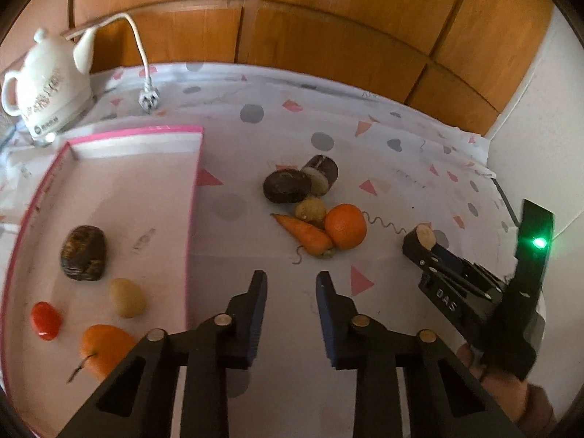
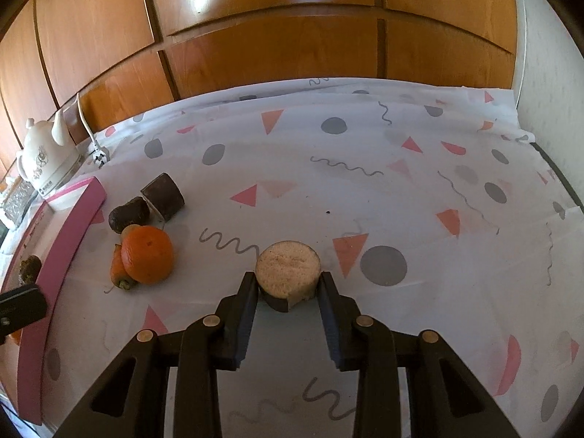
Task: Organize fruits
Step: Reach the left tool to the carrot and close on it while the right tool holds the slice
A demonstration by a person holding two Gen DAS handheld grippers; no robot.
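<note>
Our right gripper (image 2: 288,286) clamps a cut piece of dark-skinned fruit (image 2: 287,273), its pale cut face turned up toward the camera, above the patterned tablecloth (image 2: 328,182). Our left gripper (image 1: 291,281) hangs with its fingers spread and nothing between them, just right of the pink-rimmed tray (image 1: 193,197). In the tray we see a dark fruit (image 1: 84,253), a small yellow fruit (image 1: 127,297), a red one (image 1: 45,320) and an orange fruit with a stem (image 1: 104,348). On the cloth beyond our left gripper, an orange (image 1: 345,231) touches a carrot (image 1: 304,235), with a small yellowish fruit (image 1: 310,210) and two more dark pieces (image 1: 288,186) just behind. A white kettle (image 1: 47,84) stands at the far left corner.
</note>
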